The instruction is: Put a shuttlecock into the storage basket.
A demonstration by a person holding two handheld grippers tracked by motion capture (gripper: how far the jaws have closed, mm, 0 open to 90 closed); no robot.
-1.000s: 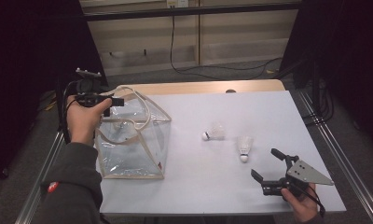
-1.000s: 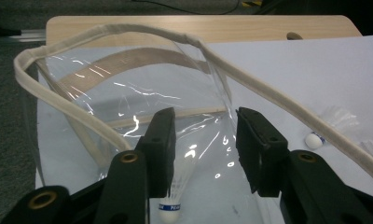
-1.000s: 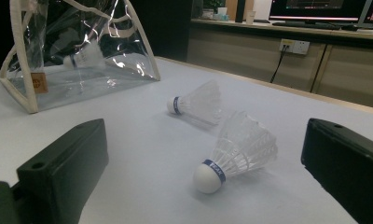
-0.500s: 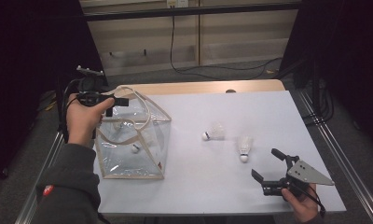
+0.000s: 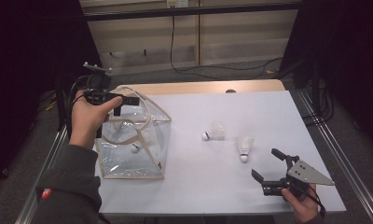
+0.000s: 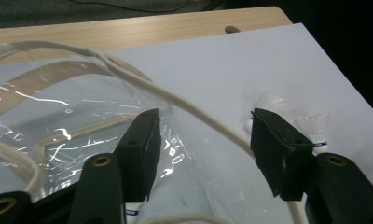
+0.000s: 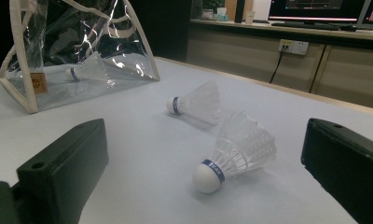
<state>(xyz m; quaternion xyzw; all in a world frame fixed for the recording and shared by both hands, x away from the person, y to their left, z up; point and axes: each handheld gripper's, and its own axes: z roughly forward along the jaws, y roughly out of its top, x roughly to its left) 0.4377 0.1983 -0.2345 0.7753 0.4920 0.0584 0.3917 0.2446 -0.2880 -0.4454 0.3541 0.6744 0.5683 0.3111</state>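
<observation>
Three shuttlecocks, one clear bag, two grippers on a white table.

The left gripper [image 5: 128, 100] hovered released over the clear bag [image 5: 133, 144], which held one shuttlecock [image 5: 136, 147]. Two more lay ahead of the right gripper's [image 5: 268, 168] spread jaws: the nearer shuttlecock [image 7: 236, 151] and the farther shuttlecock [image 7: 196, 103]. Bare white table [image 5: 268, 116] lay around them, under dark surroundings.

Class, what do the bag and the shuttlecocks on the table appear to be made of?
Bag: likely clear glossy plastic film, glinting and see-through, with cream fabric-looking trim and handles. Nearer shuttlecock and farther shuttlecock: translucent white skirts, feather or plastic unclear; smooth white rounded heads, blue band.
</observation>
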